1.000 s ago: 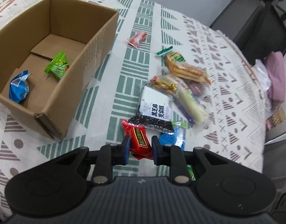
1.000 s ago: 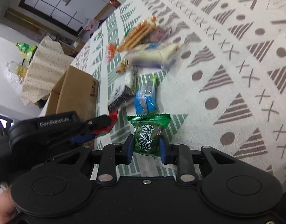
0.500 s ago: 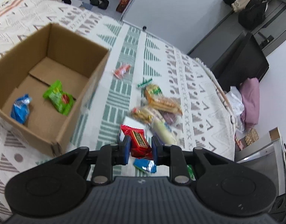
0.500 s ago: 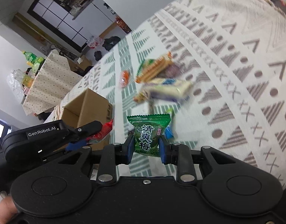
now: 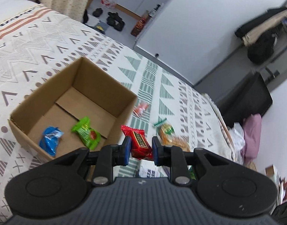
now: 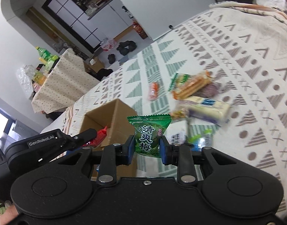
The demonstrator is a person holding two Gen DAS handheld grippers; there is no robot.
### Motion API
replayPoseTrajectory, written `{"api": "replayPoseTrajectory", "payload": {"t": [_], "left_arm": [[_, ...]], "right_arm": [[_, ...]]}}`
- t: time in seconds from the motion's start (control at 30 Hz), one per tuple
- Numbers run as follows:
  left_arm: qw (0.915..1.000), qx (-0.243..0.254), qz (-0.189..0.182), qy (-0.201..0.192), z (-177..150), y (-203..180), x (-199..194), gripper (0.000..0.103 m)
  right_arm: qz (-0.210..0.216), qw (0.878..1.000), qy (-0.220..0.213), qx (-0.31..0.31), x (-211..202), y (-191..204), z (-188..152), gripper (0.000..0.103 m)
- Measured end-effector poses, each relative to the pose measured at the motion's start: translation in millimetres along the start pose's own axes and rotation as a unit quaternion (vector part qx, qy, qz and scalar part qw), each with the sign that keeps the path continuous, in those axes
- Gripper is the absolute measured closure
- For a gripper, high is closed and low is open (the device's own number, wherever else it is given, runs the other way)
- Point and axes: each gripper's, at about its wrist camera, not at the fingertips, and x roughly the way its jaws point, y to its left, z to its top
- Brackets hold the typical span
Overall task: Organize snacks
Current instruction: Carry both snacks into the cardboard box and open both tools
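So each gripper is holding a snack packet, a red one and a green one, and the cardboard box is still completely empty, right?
Not quite. The left gripper does hold a red packet and the right gripper a green packet, but the cardboard box is not empty: the left wrist view shows a blue packet and a light green packet lying inside it.

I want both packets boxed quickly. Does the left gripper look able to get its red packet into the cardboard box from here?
Probably yes: the box is open-topped, close beside the left gripper, nothing between.
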Motion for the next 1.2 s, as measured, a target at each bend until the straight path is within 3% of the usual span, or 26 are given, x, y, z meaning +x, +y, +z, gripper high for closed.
{"api": "replayPoseTrajectory", "payload": {"t": [0.5, 0.87, 0.97, 1.2], "left_arm": [[0.9927, -0.093, 0.044, -0.065, 37.5, 55.3, -19.4, 0.081], [0.9876, -0.113, 0.096, -0.053, 42.4, 75.7, -0.2, 0.076], [0.9872, -0.116, 0.099, -0.047, 42.7, 77.3, 3.4, 0.070], [0.9859, -0.112, 0.117, -0.042, 38.5, 66.2, 3.7, 0.036]], "right_arm": [[0.044, 0.998, 0.027, -0.041, 50.3, 66.6, 4.0, 0.075], [0.051, 0.997, 0.045, -0.038, 84.5, 81.9, 7.0, 0.075], [0.046, 0.996, 0.055, -0.047, 88.5, 83.5, 6.3, 0.070], [0.043, 0.997, 0.042, -0.045, 71.9, 71.5, 9.1, 0.050]]}}
